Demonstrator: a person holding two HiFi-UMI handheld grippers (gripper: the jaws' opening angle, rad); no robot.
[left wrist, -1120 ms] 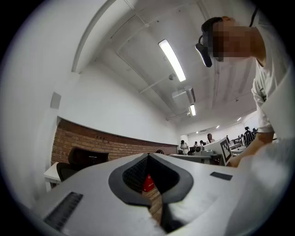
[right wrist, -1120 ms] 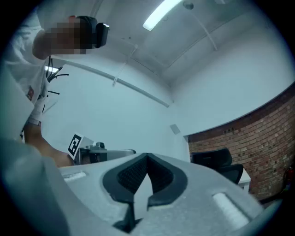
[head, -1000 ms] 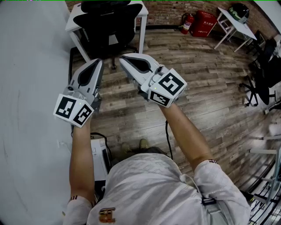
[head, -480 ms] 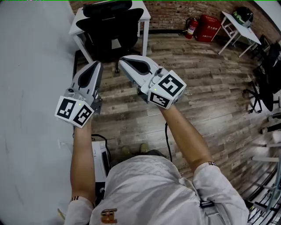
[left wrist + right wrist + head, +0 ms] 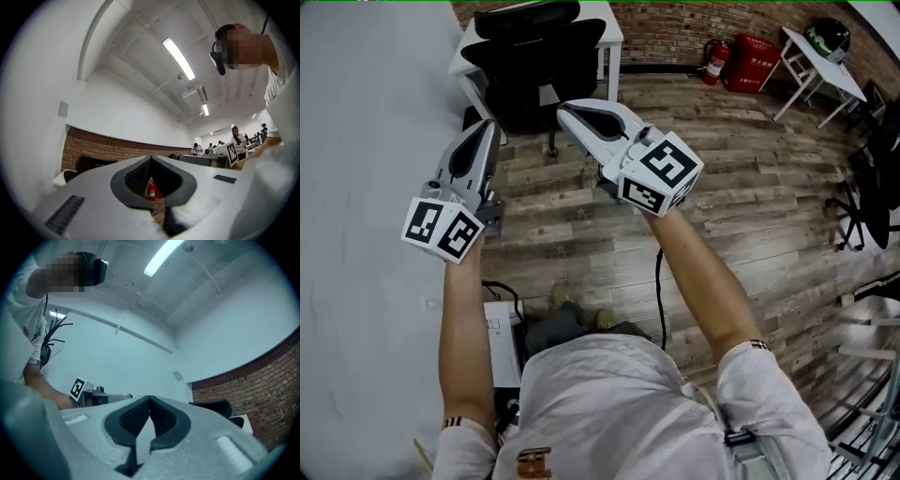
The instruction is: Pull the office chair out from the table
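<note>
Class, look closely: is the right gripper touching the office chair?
Apart. The right gripper view shows the right gripper with its jaws shut on nothing, and the office chair standing well beyond them, off to one side.

Nothing can be read. White characters on the red cabinet (image 5: pixel 766 62) are too small; the orange emblem (image 5: pixel 530 461) on the shirt is blurred; cubes on the left gripper (image 5: pixel 484 127) and right gripper (image 5: pixel 566 109) bear only square coded markers.
</note>
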